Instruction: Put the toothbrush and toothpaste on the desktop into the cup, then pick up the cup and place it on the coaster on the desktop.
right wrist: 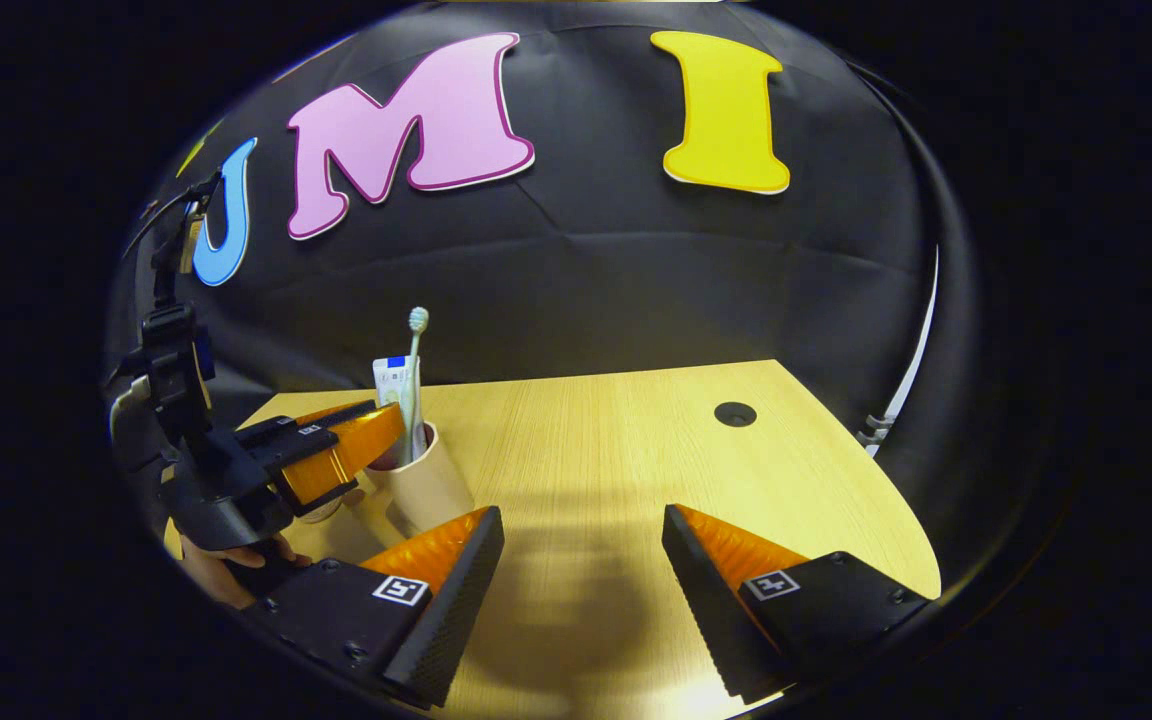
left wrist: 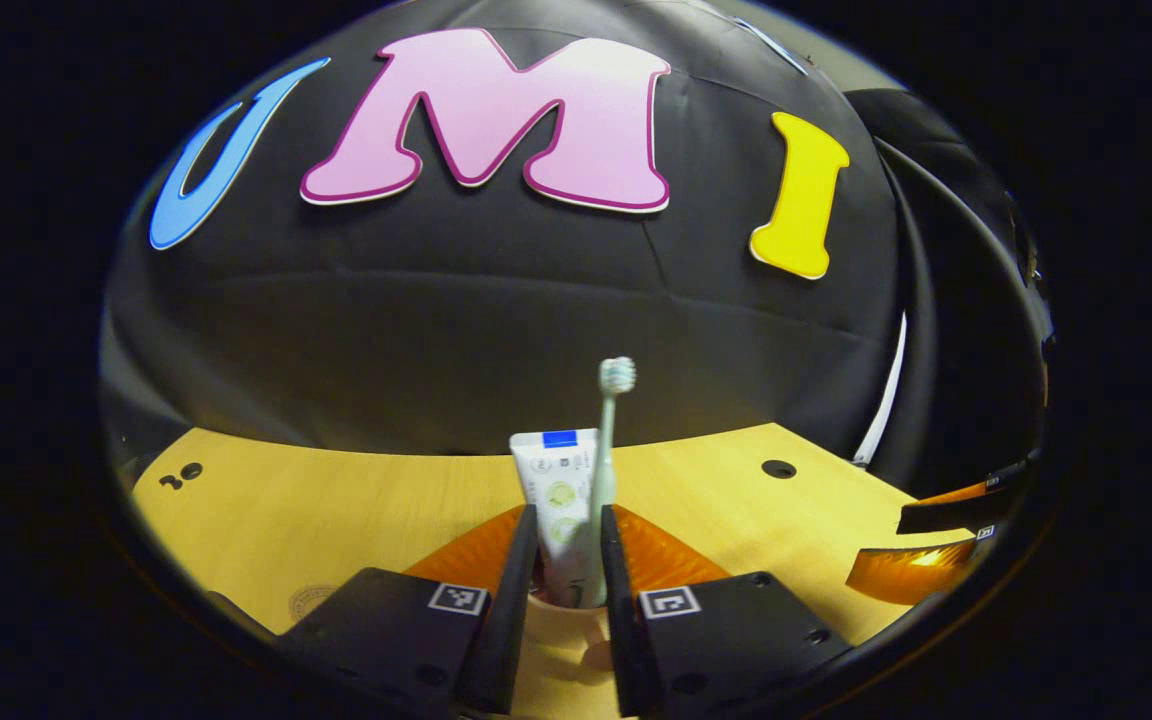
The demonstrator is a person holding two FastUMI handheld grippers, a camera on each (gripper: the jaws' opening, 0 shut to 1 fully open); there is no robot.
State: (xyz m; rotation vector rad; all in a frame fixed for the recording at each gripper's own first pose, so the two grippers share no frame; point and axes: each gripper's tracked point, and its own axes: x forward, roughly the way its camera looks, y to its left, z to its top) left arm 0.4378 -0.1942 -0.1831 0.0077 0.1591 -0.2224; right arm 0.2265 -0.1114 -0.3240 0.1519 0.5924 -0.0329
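In the left gripper view, my left gripper [left wrist: 568, 600] pinches the cup [left wrist: 566, 625] by its rim, toothpaste [left wrist: 558, 490] and toothbrush [left wrist: 608, 440] standing inside. In the right gripper view, my right gripper [right wrist: 581, 590] gapes wide over the bare desk [right wrist: 636, 450], cup to its left.

Left gripper view hugs the cup [left wrist: 564, 600] — right gripper view farther.
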